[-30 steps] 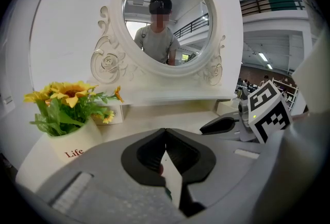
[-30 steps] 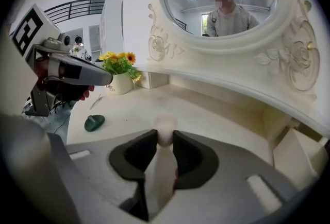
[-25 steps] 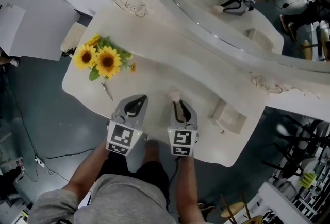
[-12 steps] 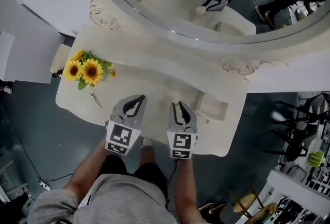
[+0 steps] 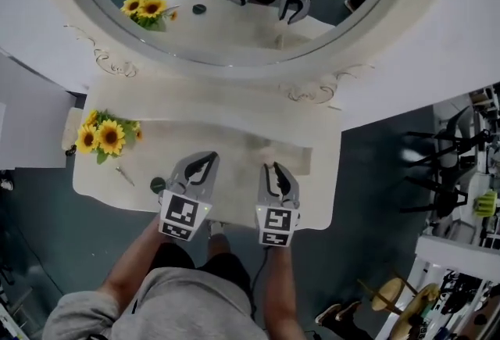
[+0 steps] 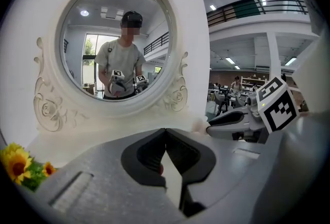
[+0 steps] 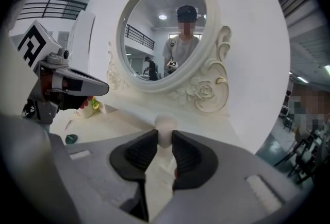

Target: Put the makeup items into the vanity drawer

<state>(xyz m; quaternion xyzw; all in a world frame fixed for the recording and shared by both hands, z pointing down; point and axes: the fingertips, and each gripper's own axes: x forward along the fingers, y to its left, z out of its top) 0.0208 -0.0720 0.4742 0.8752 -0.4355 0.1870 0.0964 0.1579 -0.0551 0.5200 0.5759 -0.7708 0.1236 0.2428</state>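
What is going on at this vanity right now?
A person stands at a white vanity table with a round mirror, holding a gripper in each hand. The right gripper has its jaws closed on a small pale makeup sponge over the tabletop. The left gripper has its jaws together with nothing between them. Sunflowers and a small dark round item sit at the table's left end.

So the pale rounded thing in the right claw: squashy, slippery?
Probably soft and light: the pale rounded thing looks matte, like sponge, pinched in the right claw. Likely not slippery. Its rounded shape may let it roll once released.
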